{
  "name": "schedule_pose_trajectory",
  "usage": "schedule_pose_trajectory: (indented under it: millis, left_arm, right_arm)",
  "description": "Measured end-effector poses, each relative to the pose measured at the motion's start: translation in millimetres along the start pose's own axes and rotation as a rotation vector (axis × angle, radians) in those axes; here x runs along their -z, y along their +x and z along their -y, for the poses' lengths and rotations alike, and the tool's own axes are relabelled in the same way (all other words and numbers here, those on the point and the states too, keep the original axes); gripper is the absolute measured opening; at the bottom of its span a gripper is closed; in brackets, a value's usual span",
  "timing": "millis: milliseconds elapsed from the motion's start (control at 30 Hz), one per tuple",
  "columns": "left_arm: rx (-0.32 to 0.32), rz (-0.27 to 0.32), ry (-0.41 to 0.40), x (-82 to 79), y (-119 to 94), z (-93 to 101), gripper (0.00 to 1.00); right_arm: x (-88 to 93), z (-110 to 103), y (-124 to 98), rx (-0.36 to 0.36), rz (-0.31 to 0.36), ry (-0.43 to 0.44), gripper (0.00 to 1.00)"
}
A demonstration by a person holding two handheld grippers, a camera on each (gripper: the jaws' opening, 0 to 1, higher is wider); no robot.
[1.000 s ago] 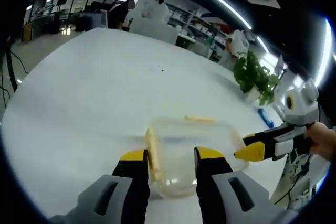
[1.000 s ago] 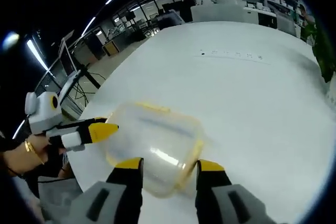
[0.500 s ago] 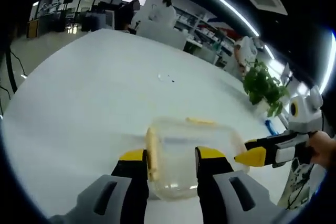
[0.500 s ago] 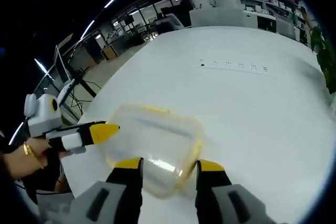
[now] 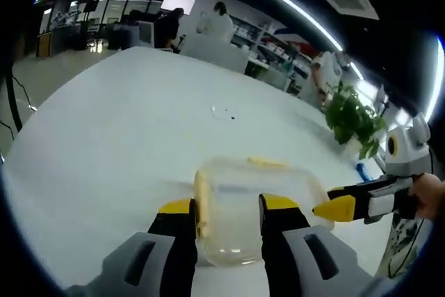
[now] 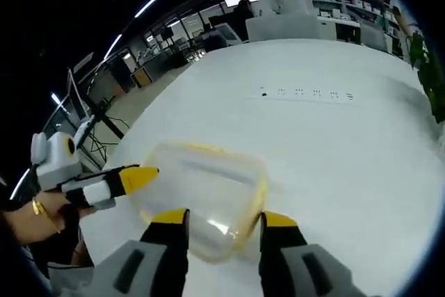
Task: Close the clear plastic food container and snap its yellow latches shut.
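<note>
Straddling the container (image 5: 254, 206) with my left fingers (image 5: 174, 208), spread open, yellow latch (image 5: 201, 199) just inside the left one. Right gripper (image 6: 222, 220) fingers also apart, box edge between the tips, nothing gripped. Container sits lid-on on the white worktop (image 5: 118, 123); plant (image 5: 351, 117) stands at its far edge.

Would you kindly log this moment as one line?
container: lid on table | left gripper: open, astride container | right gripper: open, astride container
</note>
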State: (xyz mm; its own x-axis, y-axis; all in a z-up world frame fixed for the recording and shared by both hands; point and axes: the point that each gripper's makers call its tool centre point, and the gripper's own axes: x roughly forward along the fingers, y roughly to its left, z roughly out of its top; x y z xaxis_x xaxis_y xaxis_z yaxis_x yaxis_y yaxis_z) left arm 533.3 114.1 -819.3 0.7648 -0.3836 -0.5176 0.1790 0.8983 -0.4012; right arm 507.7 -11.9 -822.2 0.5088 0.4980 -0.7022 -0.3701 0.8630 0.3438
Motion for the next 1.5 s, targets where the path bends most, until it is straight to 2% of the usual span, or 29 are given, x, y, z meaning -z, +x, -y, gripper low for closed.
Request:
schedule_pose_trajectory:
  millis: [133,200,300,333,367,400,467,567,633,767,967,1267,1500]
  left_arm:
    - [0.011,-0.006,-0.008,-0.6,0,-1.0,0.33]
    - [0.055,0.033,-0.039,-0.5,1,-1.4,0.34]
    - [0.072,0.047,-0.068,-1.5,-1,-5.5,0.32]
    - [0.091,0.059,-0.098,-4.1,-2,-3.7,0.31]
    - [0.099,0.081,-0.095,-7.9,-3,-6.1,0.31]
    - [0.124,0.127,-0.106,-16.1,-5,-3.1,0.3]
    - [0.17,0.17,-0.157,-25.8,-13,4.3,0.34]
    - [0.192,0.166,-0.08,-29.8,-21,11.6,0.42]
    - [0.195,0.155,-0.054,-29.1,-28,14.4,0.41]
    - [0.175,0.127,-0.02,-18.8,-42,13.0,0.41]
    - [0.192,0.109,0.072,-2.8,-68,20.0,0.42]
    - [0.206,0.141,0.197,11.1,-127,23.1,0.45]
    - [0.201,0.159,0.258,25.4,-168,13.9,0.49]
  right_arm:
    - [-1.6,-1,-1,0.015,0.017,-0.025,0.37]
    - [-1.7,1,-1,0.007,0.031,-0.039,0.38]
    - [-2.2,1,-1,-0.009,0.061,-0.034,0.38]
    - [-5.8,1,0,-0.011,0.092,-0.07,0.39]
    - [-10.1,4,-1,0.027,0.138,-0.104,0.4]
    - [-8.4,2,-2,0.027,0.139,-0.104,0.4]
    - [-5.7,0,-3,0.038,0.145,-0.071,0.4]
    - [-6.0,1,-5,0.042,0.173,-0.019,0.43]
    - [-5.4,-2,-9,0.03,0.176,0.003,0.47]
    - [-7.3,-8,-24,0.024,0.209,-0.002,0.47]
    - [-0.2,-22,-49,-0.002,0.249,-0.004,0.49]
    - [32.4,-48,-80,-0.047,0.286,0.007,0.52]
    - [58.1,-70,-108,-0.076,0.322,-0.026,0.56]
